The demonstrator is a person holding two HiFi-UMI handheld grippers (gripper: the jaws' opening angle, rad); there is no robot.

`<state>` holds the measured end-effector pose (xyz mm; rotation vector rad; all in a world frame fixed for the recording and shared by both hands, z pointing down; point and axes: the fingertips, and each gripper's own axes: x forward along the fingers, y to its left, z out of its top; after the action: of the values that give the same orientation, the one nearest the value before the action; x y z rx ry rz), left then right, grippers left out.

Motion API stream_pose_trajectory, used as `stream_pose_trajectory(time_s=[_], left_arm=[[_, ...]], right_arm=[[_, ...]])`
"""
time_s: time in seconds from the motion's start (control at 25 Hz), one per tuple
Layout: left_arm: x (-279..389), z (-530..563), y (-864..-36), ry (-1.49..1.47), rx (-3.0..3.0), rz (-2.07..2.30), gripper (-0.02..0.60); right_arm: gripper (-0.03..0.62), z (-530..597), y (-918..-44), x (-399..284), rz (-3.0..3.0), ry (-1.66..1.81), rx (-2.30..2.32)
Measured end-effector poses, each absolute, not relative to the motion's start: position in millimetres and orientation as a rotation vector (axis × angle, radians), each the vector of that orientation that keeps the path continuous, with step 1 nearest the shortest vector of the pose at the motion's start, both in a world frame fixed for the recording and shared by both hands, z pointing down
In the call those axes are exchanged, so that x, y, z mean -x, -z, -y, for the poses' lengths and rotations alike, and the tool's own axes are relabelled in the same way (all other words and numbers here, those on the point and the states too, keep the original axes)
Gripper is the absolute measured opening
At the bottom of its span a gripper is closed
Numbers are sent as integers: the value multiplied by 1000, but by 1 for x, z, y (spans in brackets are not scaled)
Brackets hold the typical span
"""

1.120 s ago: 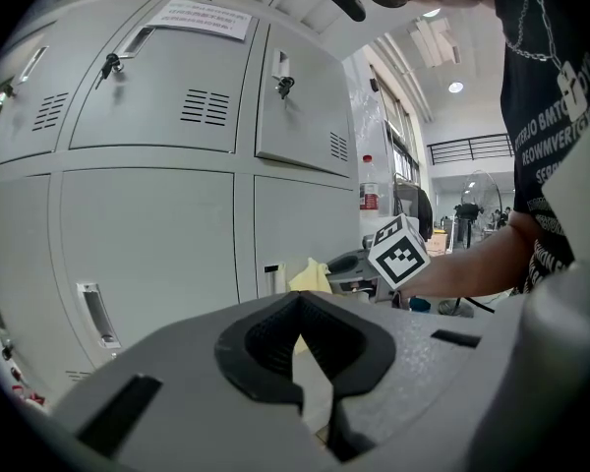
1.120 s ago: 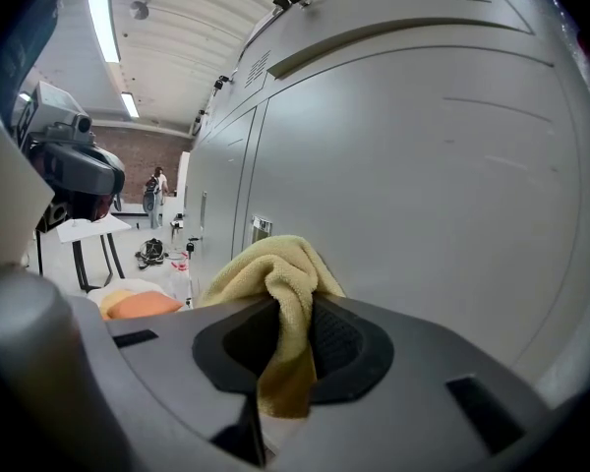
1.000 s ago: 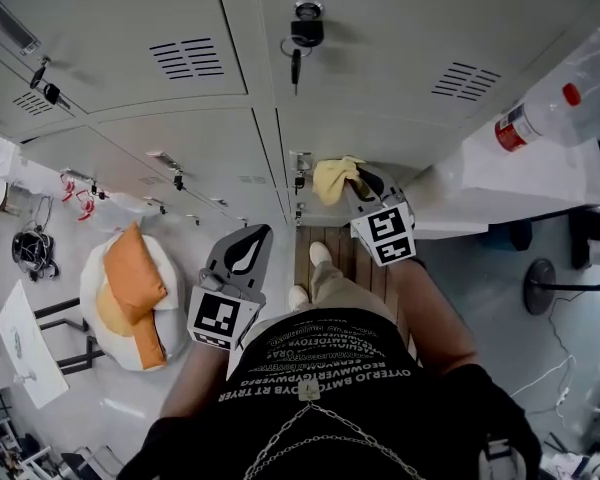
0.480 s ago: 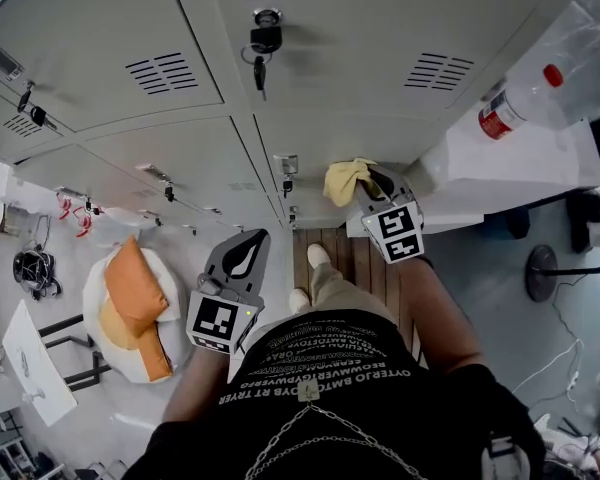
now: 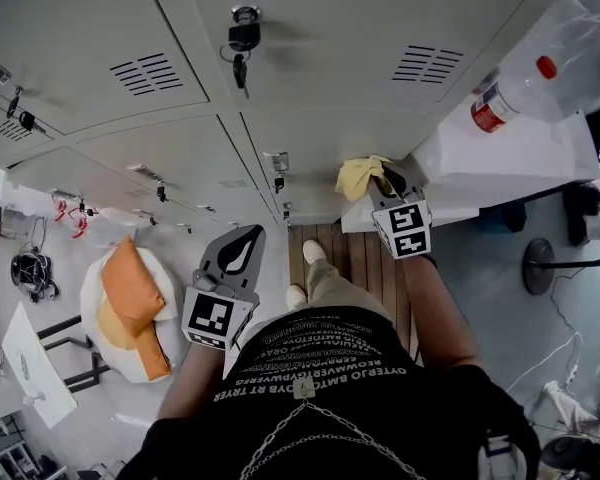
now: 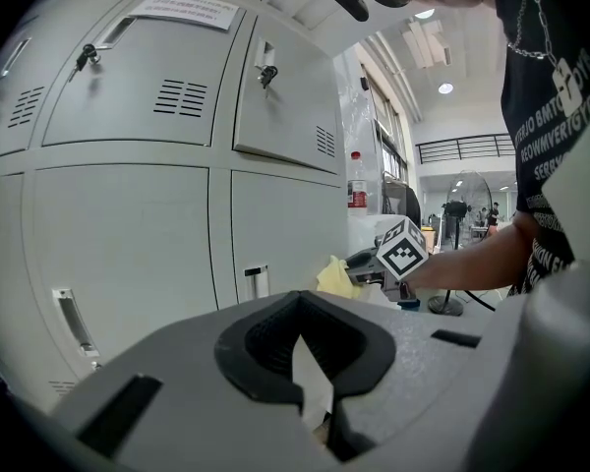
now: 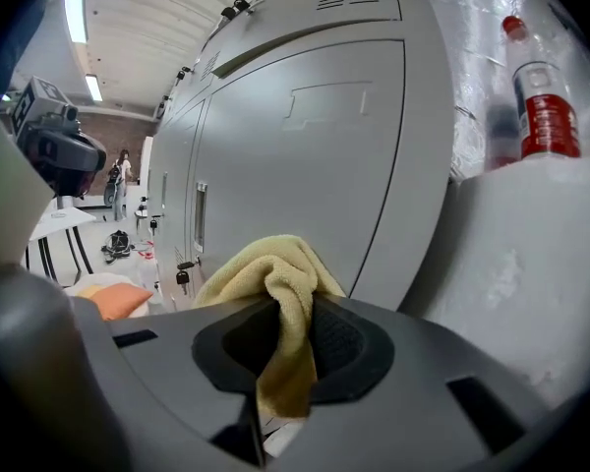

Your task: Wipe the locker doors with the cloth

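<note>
The right gripper [image 7: 280,347] is pinching a bunched yellow terry cloth [image 7: 275,283] between its jaws and is holding it low in front of the bank of pale grey metal lockers [image 5: 310,88], at the lower door nearest the bank's right edge. Whether the fabric is touching that panel I cannot tell. The left gripper [image 6: 310,386] is hanging well back from the lockers, its jaws pressed together on nothing. No streak, damp patch or dirt is showing on any door, so nothing is indicating which panels are done. Judging by where the cloth is sitting, the lower door is the one in hand, and the upper doors, with black keys [image 5: 242,43] dangling from their locks, may be waiting their turn.
</note>
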<state>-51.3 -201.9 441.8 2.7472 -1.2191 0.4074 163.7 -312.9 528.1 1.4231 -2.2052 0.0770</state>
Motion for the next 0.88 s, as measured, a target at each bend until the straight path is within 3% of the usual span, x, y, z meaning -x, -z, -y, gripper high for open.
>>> stream_pose_trajectory(time_s=[0.88], left_arm=[[56, 190, -437, -377, -2759, 1220, 5]], right_arm=[[69, 290, -529, -179, 2143, -114, -1504]])
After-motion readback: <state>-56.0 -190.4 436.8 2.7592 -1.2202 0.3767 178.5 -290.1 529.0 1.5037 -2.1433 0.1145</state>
